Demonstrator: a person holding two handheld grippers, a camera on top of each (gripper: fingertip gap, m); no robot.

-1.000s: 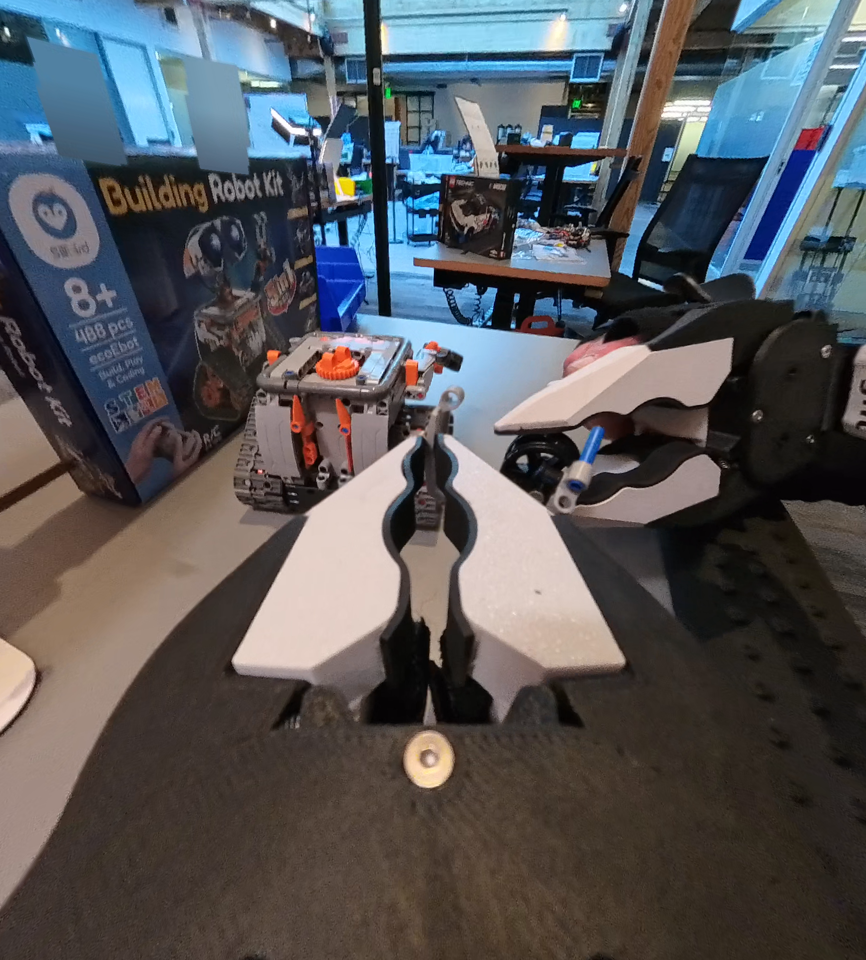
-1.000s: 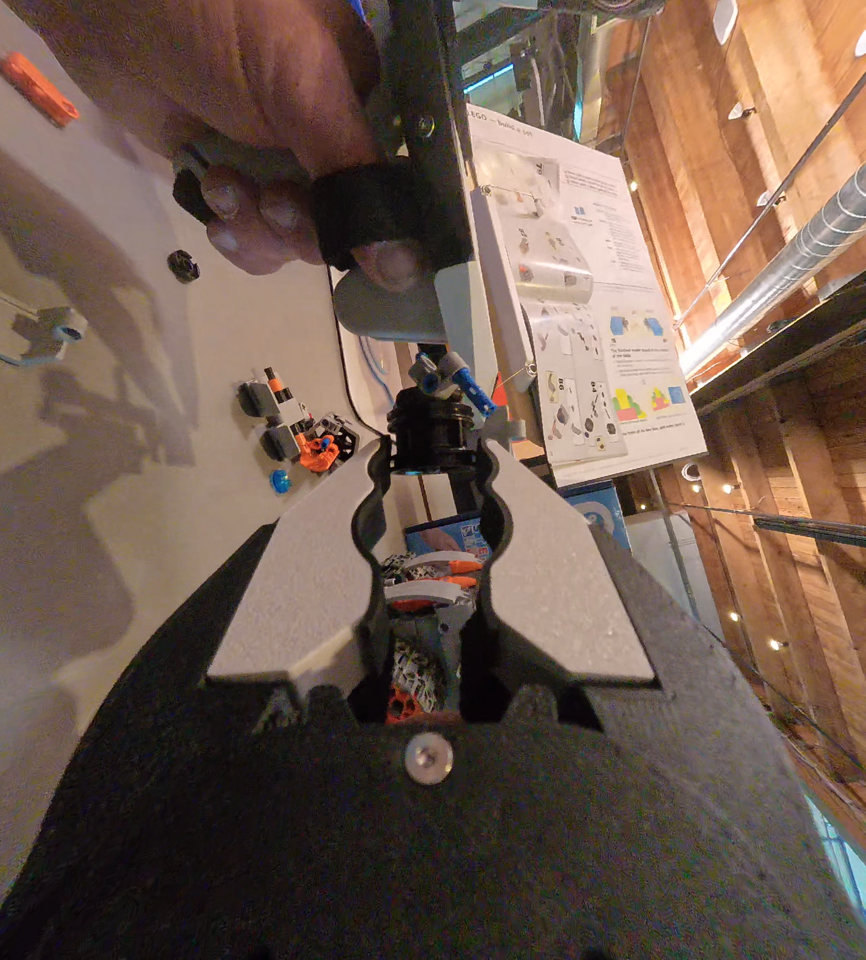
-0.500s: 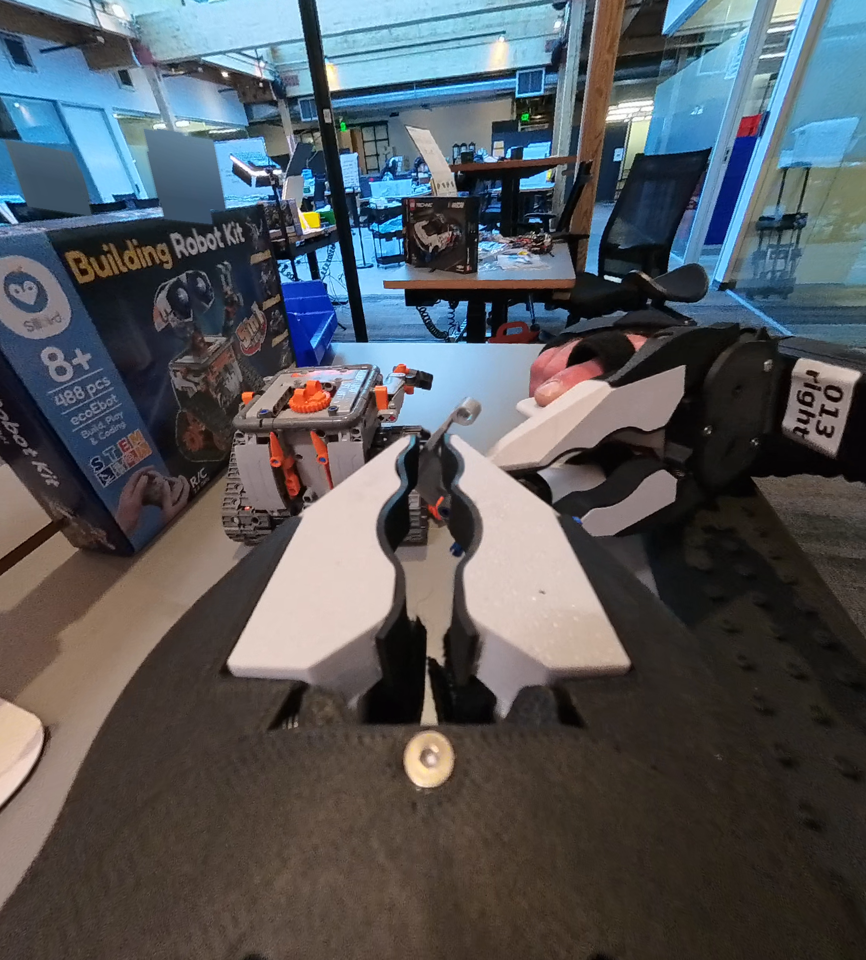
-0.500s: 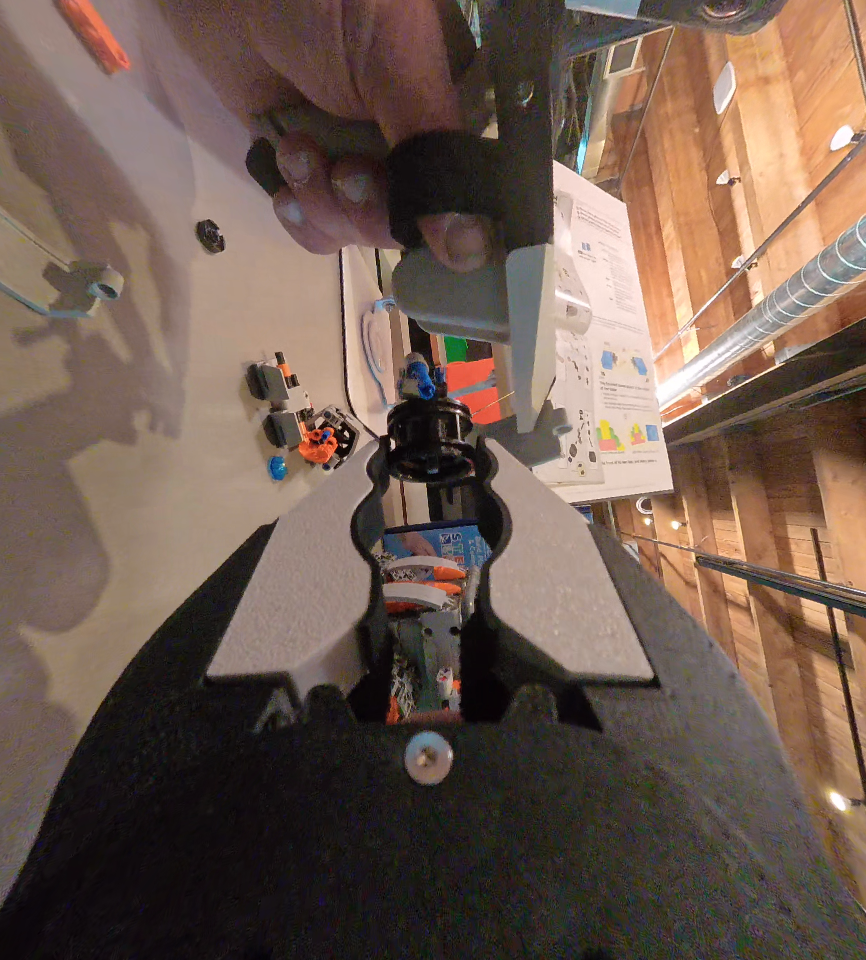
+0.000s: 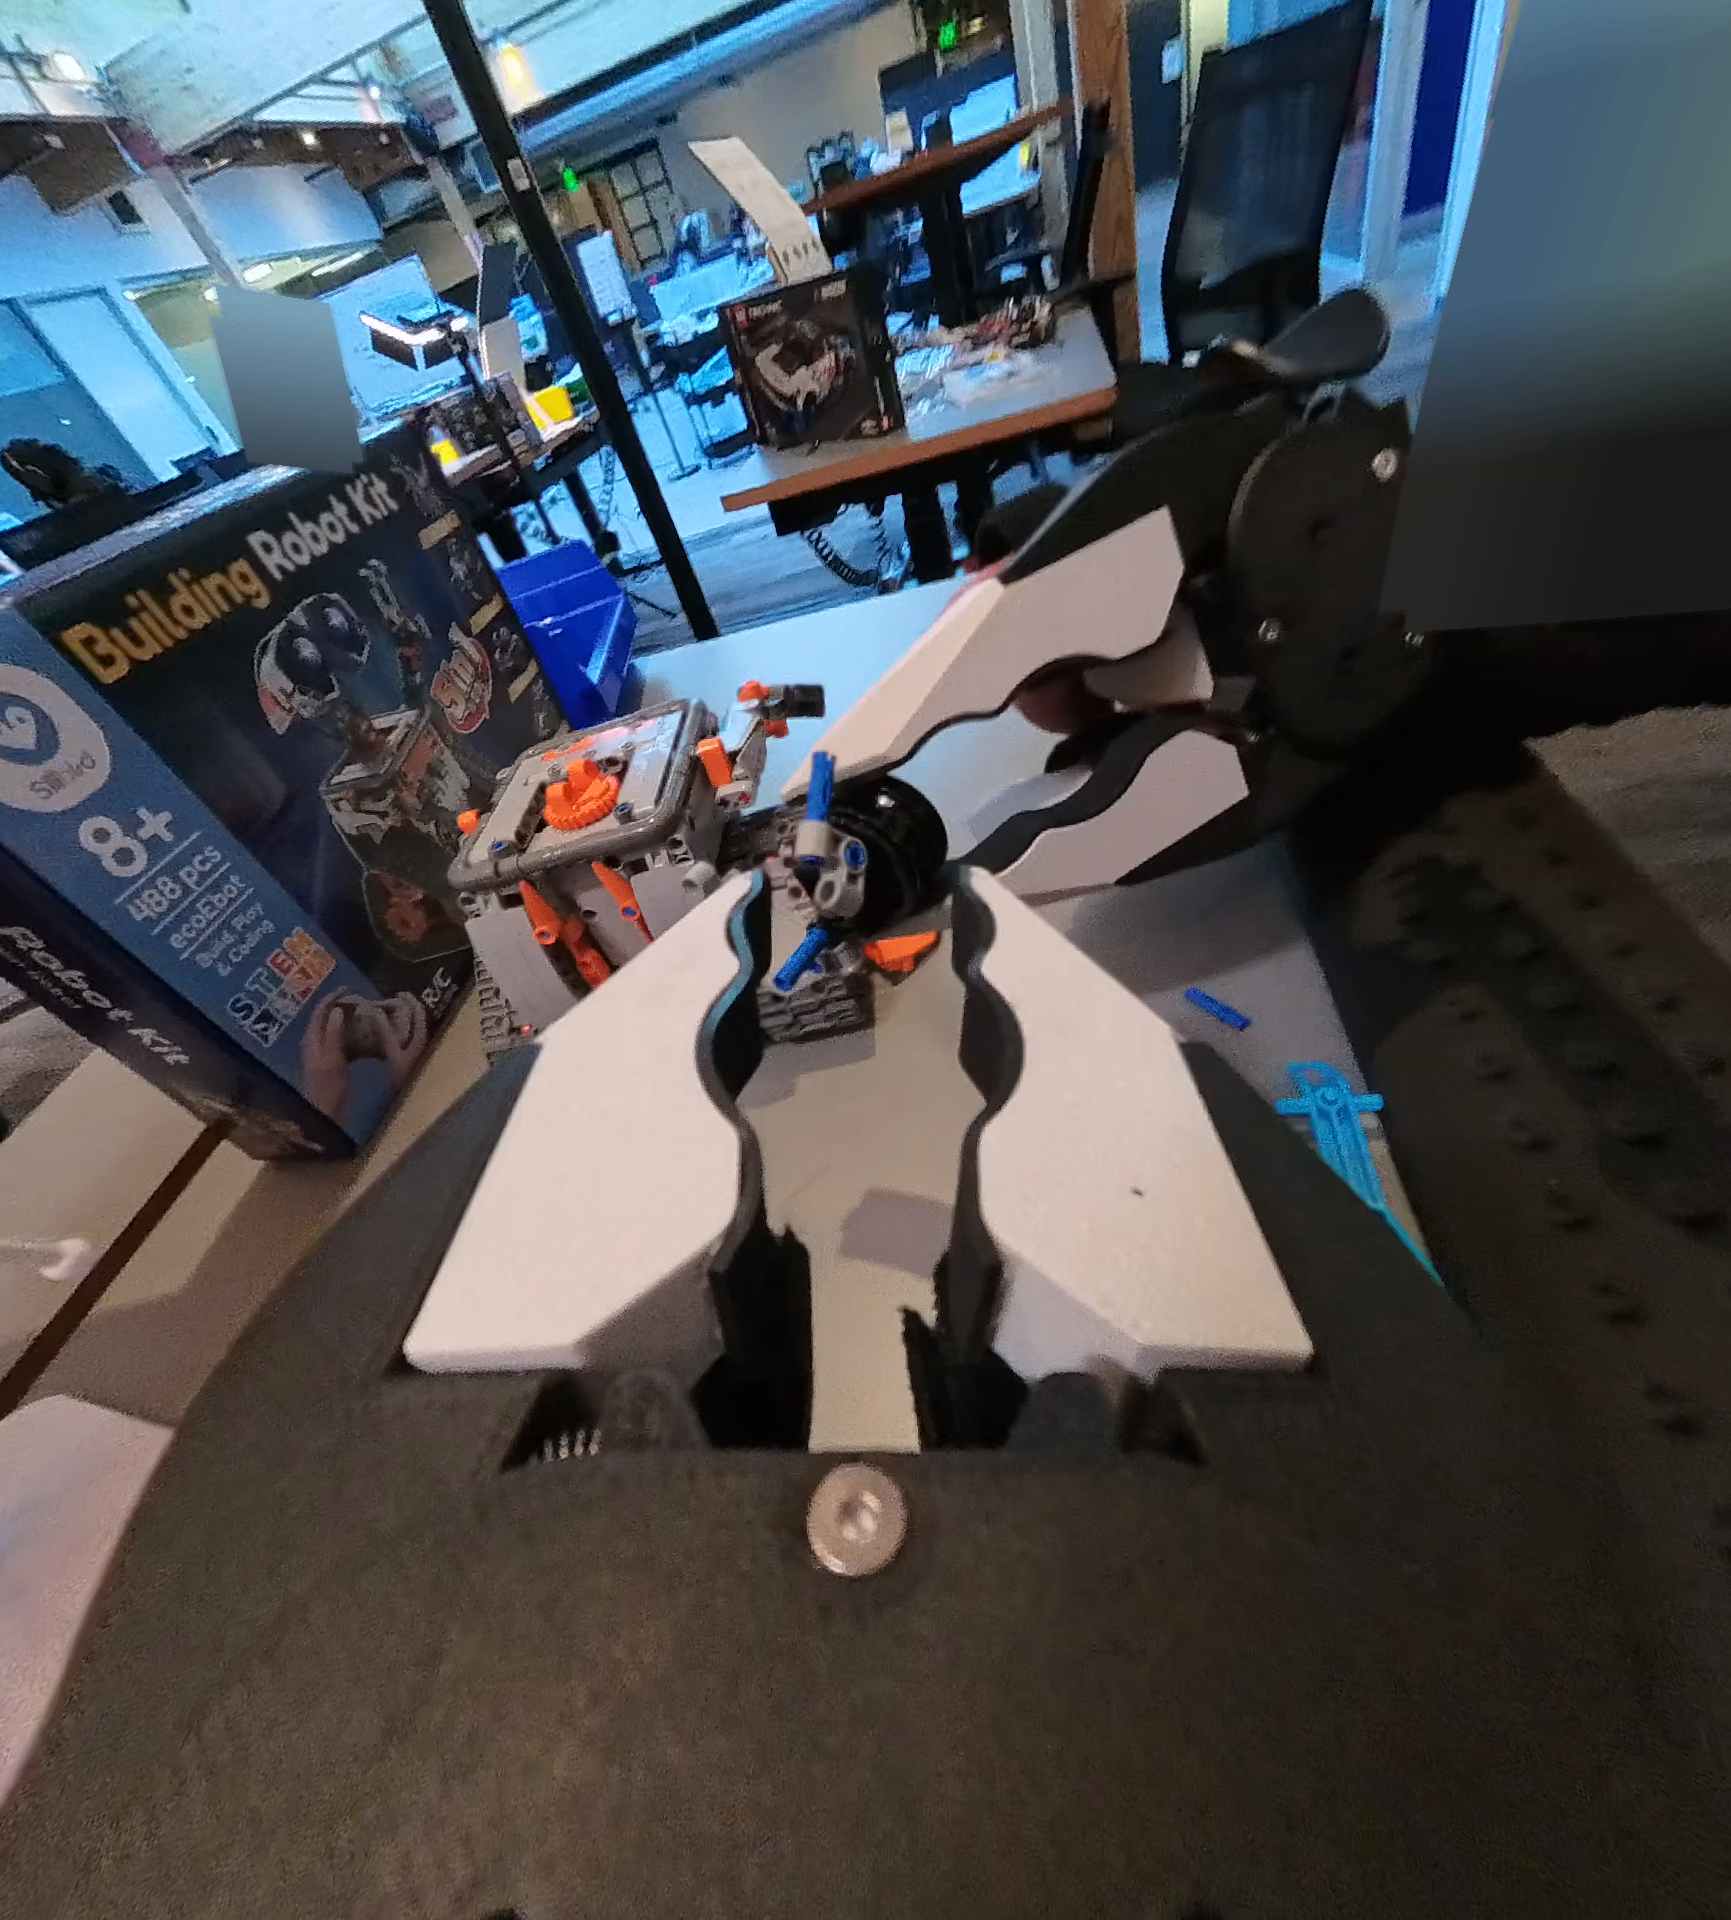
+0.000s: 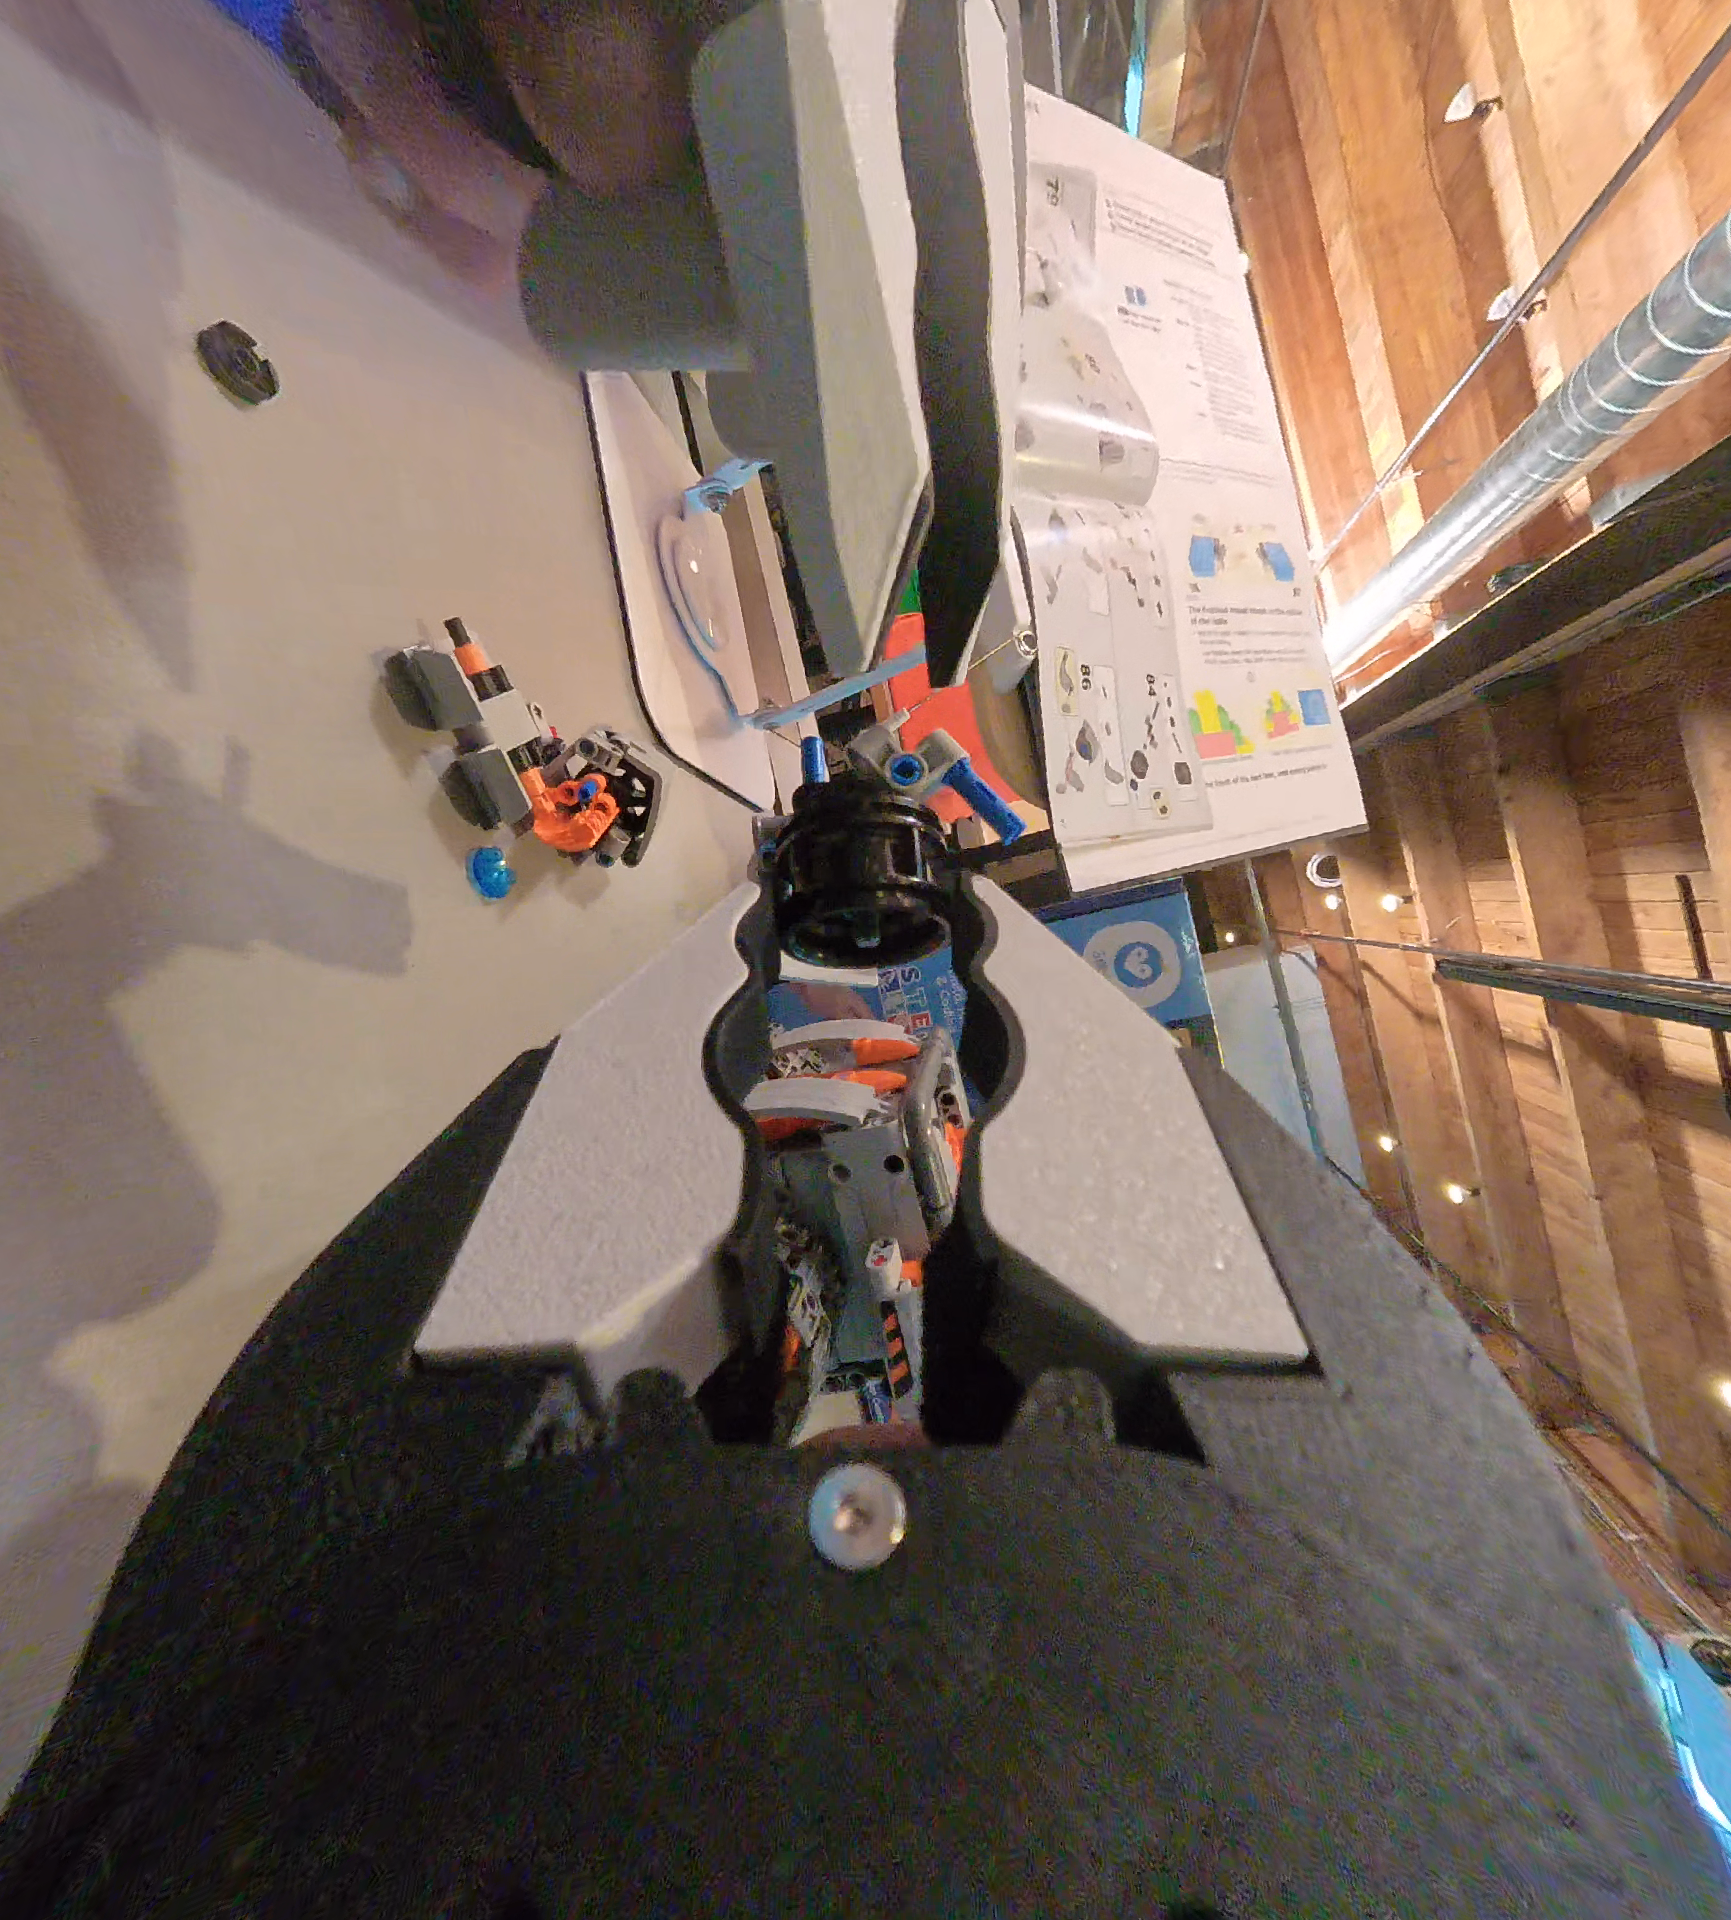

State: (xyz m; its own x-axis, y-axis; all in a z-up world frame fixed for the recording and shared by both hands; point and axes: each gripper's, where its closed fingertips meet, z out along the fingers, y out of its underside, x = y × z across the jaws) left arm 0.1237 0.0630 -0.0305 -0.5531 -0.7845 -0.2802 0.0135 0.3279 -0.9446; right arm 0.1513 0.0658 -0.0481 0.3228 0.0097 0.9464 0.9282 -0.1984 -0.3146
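Right gripper [image 6: 861, 914] is pinching a black wheel hub [image 6: 856, 883] carrying a grey connector with blue pins [image 6: 902, 769].
Left gripper [image 5: 856, 914] is hovering with fingers spread, empty, just beside that hub, above the grey table [image 5: 1100, 935]; the tracked robot model [image 5: 591, 862] is standing near the kit box [image 5: 196, 831].

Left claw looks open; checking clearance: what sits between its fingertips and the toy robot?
Left wrist view: the black wheel with grey-blue connector, held by right claw.

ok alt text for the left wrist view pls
The open left gripper sits just short of a black wheel with grey and blue pegs, clamped by the right gripper. Behind stand a grey and orange brick robot and its blue box.
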